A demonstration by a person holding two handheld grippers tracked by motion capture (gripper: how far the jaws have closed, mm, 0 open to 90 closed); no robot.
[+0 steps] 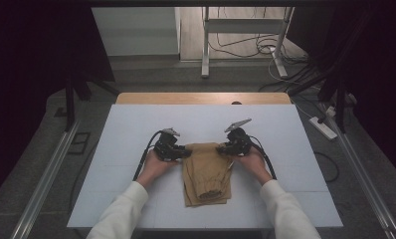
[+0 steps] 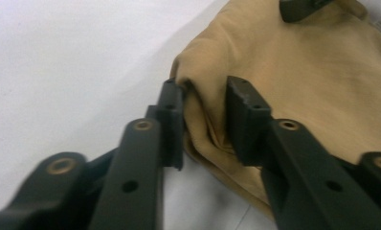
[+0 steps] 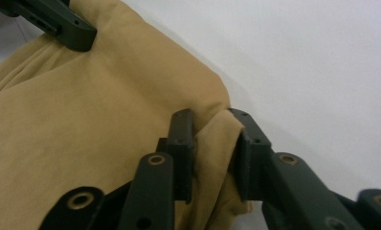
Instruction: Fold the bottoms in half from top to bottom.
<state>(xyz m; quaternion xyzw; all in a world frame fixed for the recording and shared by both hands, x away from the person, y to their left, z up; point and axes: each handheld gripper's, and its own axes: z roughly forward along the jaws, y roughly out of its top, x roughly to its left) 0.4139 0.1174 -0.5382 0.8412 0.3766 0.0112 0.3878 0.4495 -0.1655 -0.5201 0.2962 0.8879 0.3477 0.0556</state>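
A tan folded garment [image 1: 206, 172] lies on the white table top [image 1: 126, 129], its far edge held at both corners. My left gripper [image 1: 185, 152] is at the far left corner. In the left gripper view the tan garment [image 2: 322, 86] is bunched into a fold between the jaws of the left gripper [image 2: 204, 98], which are shut on it. My right gripper [image 1: 223, 148] is at the far right corner. There the right gripper [image 3: 211, 122] pinches a ridge of the garment [image 3: 83, 120]. Each gripper view shows the other gripper's jaw tip resting on the cloth farther off.
A wooden strip [image 1: 201, 98] borders the table's far edge. Beyond it are a white desk frame [image 1: 243, 30], loose cables and a power strip [image 1: 323, 128] on the floor. Metal rails run along both sides of the table, with dark curtains beyond them.
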